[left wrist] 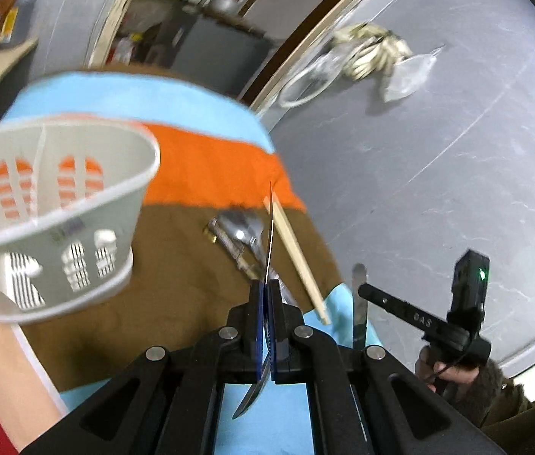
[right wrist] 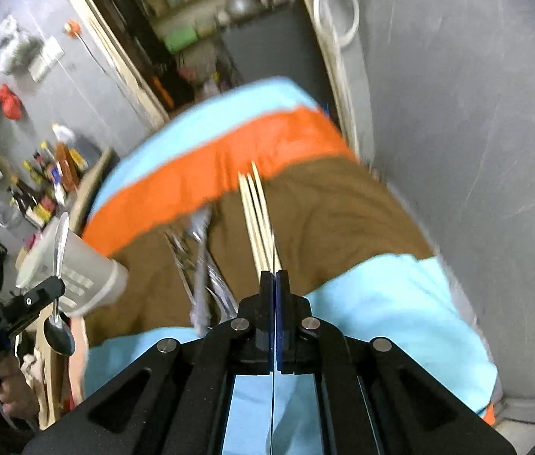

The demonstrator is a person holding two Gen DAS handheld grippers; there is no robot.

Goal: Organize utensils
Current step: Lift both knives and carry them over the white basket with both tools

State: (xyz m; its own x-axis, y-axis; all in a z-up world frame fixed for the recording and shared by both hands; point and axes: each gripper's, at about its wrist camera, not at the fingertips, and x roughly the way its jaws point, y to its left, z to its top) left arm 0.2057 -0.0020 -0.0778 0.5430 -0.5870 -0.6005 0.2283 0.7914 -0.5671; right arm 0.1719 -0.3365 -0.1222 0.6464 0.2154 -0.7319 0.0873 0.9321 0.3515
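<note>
My left gripper (left wrist: 267, 292) is shut on a metal spoon (left wrist: 270, 242), held edge-on above the striped cloth (left wrist: 210, 167); the same spoon (right wrist: 58, 299) shows in the right wrist view, bowl down. My right gripper (right wrist: 275, 276) is shut on a thin flat metal utensil (right wrist: 274, 379), seen edge-on; it also shows in the left wrist view (left wrist: 359, 303). A grey slotted utensil holder (left wrist: 51, 204) stands left on the cloth, also seen in the right wrist view (right wrist: 77, 269). Loose metal cutlery (left wrist: 237, 235) and wooden chopsticks (left wrist: 294, 254) lie on the brown stripe.
The cloth covers a small table beside a grey marble floor (left wrist: 438, 151). A rag and clear plastic bags (left wrist: 373, 60) lie on the floor by a wooden door frame (left wrist: 305, 45). Shelves with bottles (right wrist: 47, 182) stand at the left.
</note>
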